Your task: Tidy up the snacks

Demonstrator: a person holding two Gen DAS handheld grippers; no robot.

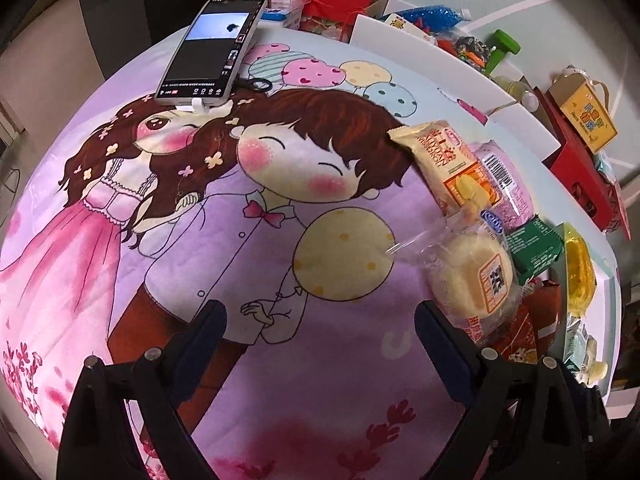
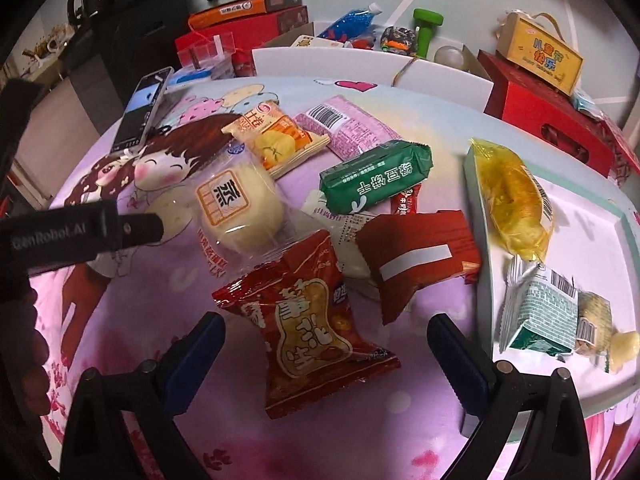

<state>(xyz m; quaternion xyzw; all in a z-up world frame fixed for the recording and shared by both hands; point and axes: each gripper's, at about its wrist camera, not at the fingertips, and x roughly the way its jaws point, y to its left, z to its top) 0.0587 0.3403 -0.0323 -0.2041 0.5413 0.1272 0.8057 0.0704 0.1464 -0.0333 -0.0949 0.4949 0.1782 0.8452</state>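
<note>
Cartoon-printed cloth (image 2: 120, 360) covers the table, and my right gripper (image 2: 326, 354) hangs wide open, empty, over the red peanut bag (image 2: 308, 340) lying between its jaws near the tray (image 2: 480, 280). I judge it light and crinkly, best pinched across the middle. My left gripper (image 1: 320, 336) is open and empty too; snacks beneath the pile are partly hidden.

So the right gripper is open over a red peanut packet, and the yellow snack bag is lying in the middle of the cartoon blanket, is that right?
Not quite. The right gripper is indeed open over the red peanut packet, but the yellow snack bag lies in the pale tray at the right, not on the cartoon blanket. The right wrist view shows this.
</note>
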